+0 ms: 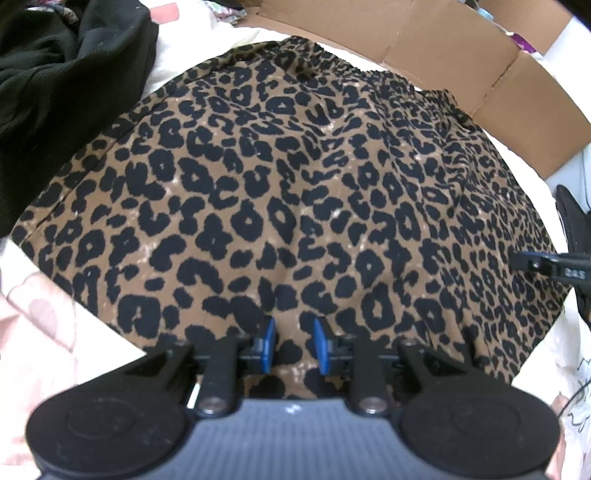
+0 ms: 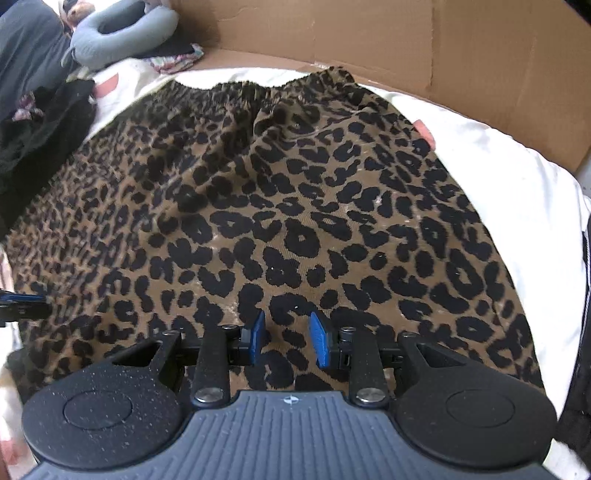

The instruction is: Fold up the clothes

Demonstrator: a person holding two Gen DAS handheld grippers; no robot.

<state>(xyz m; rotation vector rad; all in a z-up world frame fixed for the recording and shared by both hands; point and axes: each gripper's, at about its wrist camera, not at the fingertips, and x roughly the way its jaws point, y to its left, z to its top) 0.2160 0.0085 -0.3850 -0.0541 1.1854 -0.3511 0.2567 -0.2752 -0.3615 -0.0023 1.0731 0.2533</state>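
We found a leopard-print skirt [image 1: 280, 192] spread flat on a white bedsheet [image 2: 509, 192], its gathered elastic waistband [image 1: 343, 70] at the far edge, next to a brown cardboard panel [image 1: 424, 40]. The hem lay nearest the 2 grippers.

The left gripper [image 1: 294, 345] stood over the near hem with its blue pads [image 1: 269, 345] narrowly apart. Leopard fabric showed in the gap, but we could not tell whether the pads pressed on it. The right gripper [image 2: 288, 341] stood likewise over the hem, its pads [image 2: 319, 341] a little apart, fabric visible between them, contact again uncertain.

From the left wrist view, the right gripper's fingertip entered at the right edge over the skirt. A heap of black clothing [image 1: 62, 62] lay beside the skirt's left side. A grey ring-shaped cushion [image 2: 122, 31] sat at the far left corner.
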